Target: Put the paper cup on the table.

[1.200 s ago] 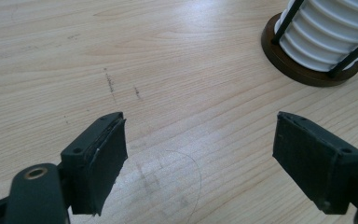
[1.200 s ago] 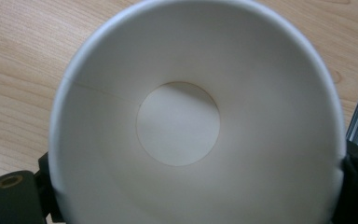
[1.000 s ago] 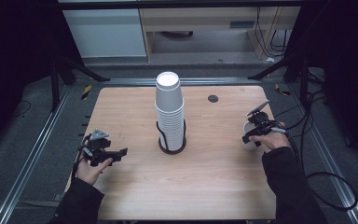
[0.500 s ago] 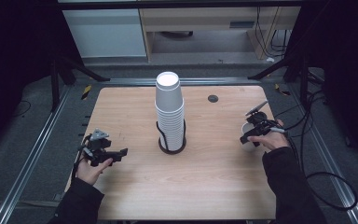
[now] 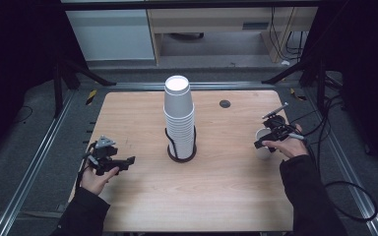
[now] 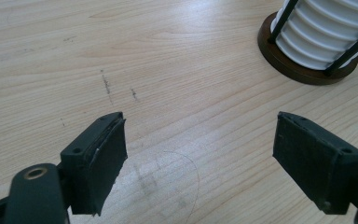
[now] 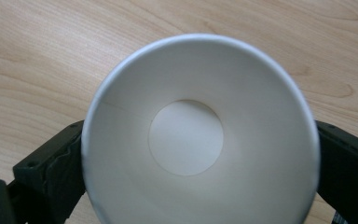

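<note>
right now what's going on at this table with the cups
A person works at a wooden table with a gripper in each hand. A tall stack of white paper cups stands upside down in a black wire holder mid-table. The right gripper sits around a single white cup standing mouth up near the table's right edge; its jaws have just been opening, so the cup looks freshly set down. The left gripper waits open over bare wood, holding nothing.
</note>
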`<state>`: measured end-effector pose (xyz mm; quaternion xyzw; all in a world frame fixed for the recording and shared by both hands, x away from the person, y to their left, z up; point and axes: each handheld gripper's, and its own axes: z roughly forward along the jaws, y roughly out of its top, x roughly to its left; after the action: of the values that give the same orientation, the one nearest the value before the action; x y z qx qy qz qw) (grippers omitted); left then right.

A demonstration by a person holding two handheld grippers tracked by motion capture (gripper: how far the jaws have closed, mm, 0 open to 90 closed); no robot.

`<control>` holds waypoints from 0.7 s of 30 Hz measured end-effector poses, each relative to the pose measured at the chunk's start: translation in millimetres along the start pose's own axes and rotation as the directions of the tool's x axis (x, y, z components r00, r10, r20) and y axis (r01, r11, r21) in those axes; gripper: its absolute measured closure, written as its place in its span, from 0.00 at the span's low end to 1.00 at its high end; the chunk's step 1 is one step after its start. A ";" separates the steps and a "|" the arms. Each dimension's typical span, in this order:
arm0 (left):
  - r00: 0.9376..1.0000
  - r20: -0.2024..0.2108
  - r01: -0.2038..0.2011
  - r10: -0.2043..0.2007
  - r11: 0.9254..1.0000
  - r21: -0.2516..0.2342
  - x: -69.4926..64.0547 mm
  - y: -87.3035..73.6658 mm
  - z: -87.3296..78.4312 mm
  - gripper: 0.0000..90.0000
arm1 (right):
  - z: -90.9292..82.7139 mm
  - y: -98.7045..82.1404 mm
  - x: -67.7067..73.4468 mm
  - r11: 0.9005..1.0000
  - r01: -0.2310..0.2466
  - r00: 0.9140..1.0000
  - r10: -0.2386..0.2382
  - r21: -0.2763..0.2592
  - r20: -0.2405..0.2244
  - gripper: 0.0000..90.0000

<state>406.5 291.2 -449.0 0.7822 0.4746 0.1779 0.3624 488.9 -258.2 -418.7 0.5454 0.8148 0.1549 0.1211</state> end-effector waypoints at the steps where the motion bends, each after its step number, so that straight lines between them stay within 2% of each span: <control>1: 1.000 0.000 0.000 0.000 1.000 -0.001 0.0 0.0 -0.2 0.18 | -0.6 0.1 -0.6 1.000 -0.001 1.000 0.001 -0.009 0.006 0.02; 6: 1.000 0.003 0.003 -0.003 1.000 -0.002 -0.7 -0.1 0.4 0.18 | -6.7 0.0 -1.2 1.000 -0.006 1.000 0.006 -0.025 0.007 0.01; 12: 1.000 0.001 0.002 -0.002 1.000 -0.004 -0.7 0.1 -0.3 0.18 | -22.2 4.5 1.4 0.997 -0.007 1.000 0.008 -0.077 0.005 0.01; 13: 1.000 0.001 0.001 -0.001 1.000 -0.004 -0.7 0.1 -0.4 0.18 | -27.9 6.0 3.2 0.995 0.005 1.000 -0.004 -0.100 0.011 0.01; 17: 1.000 0.004 0.001 -0.001 1.000 -0.007 -0.2 0.3 -1.1 0.18 | -36.6 6.9 5.8 0.992 0.015 1.000 -0.014 -0.129 0.011 0.01; 21: 1.000 0.002 0.003 -0.003 1.000 -0.012 0.0 0.6 -2.4 0.18 | -48.4 4.0 7.5 0.984 0.024 1.000 -0.021 -0.179 0.018 0.01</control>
<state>405.4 292.0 -446.9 0.7792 0.4745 0.1795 0.3680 471.8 -255.6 -372.7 0.5241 0.8027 0.2218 0.1781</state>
